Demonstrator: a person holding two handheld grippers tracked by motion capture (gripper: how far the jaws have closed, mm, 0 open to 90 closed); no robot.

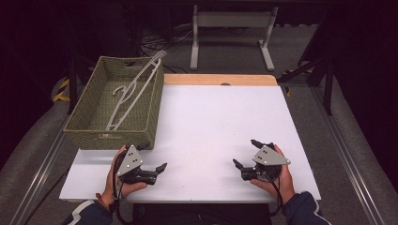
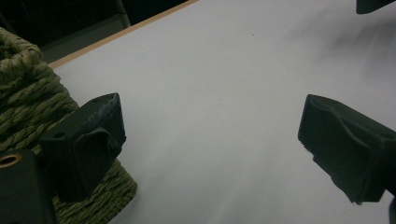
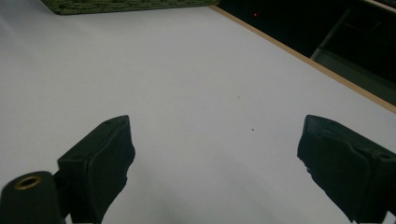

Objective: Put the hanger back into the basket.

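A white table (image 1: 220, 126) with a bare wooden strip along its far edge carries a woven green basket (image 1: 89, 126) at its far left corner, overhanging the left edge a little, while both grippers rest low over the near part of the white top

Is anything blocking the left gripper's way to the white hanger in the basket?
Only the basket's own near wall. The hanger lies inside the green woven basket, its far end propped over the far rim. The left gripper, jaws open, rests on the table just in front of that wall, so it would probably have to come in from above.
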